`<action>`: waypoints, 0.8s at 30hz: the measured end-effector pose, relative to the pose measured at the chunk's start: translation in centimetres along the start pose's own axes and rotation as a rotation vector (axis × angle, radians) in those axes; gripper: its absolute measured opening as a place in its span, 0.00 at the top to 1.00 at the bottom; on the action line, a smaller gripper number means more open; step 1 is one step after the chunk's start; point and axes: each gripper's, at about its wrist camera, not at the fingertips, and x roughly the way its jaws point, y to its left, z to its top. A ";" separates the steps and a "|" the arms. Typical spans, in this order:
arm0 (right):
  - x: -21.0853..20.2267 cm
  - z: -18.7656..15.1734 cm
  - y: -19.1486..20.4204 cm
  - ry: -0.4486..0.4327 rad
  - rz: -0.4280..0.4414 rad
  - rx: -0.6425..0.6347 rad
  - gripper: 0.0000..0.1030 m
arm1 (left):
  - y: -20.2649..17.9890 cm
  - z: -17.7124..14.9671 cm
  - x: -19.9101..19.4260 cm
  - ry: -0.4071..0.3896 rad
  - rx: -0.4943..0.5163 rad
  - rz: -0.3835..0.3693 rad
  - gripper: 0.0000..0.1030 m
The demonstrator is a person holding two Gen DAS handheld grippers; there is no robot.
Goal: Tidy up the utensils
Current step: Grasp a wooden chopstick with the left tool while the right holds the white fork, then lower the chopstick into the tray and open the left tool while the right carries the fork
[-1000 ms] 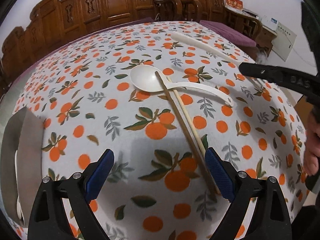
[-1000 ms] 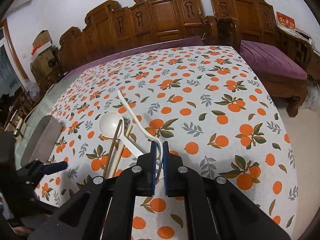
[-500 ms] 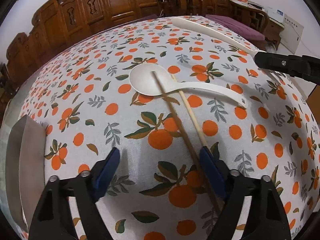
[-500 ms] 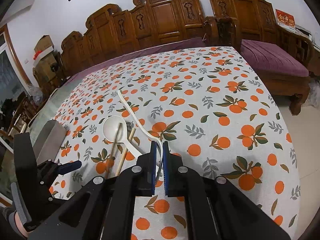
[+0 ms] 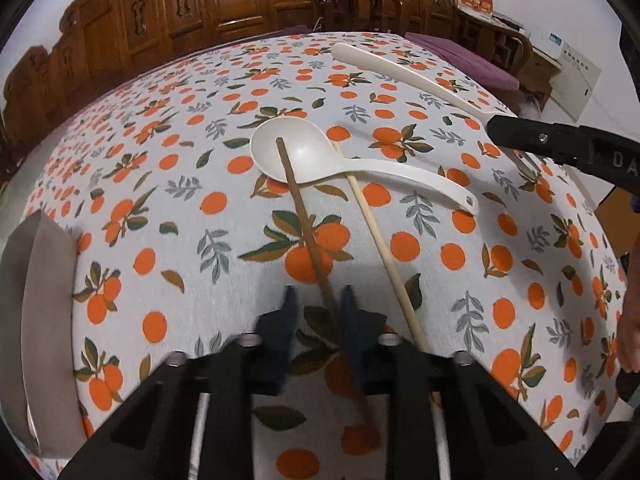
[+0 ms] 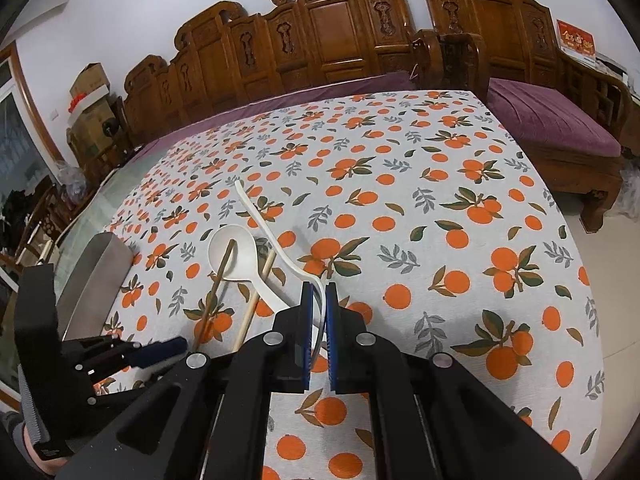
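A white ladle (image 5: 320, 160) lies on the orange-print tablecloth (image 5: 180, 240). A dark brown chopstick (image 5: 308, 236) rests with its tip in the ladle's bowl, and a pale chopstick (image 5: 380, 248) lies beside it. My left gripper (image 5: 318, 312) has its blue pads closed around the brown chopstick's near part. My right gripper (image 6: 318, 312) is shut on the handle of a long white spoon (image 6: 264, 224) and holds it above the table; that spoon also shows in the left wrist view (image 5: 404, 76). The ladle (image 6: 236, 252) and both chopsticks show left of my right gripper.
A metal tray (image 5: 28, 300) lies at the table's left edge, also in the right wrist view (image 6: 96, 280). Carved wooden chairs (image 6: 340, 40) line the far side. A purple cushioned bench (image 6: 552, 132) stands to the right.
My left gripper has moved right and forward and closed from wide open onto the brown chopstick. My right gripper stays shut on the white spoon, almost still.
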 end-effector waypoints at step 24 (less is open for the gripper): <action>1.7 -0.9 6.4 0.046 -0.024 -0.137 0.93 | 7.5 -1.8 -6.9 -0.087 -0.060 0.004 0.96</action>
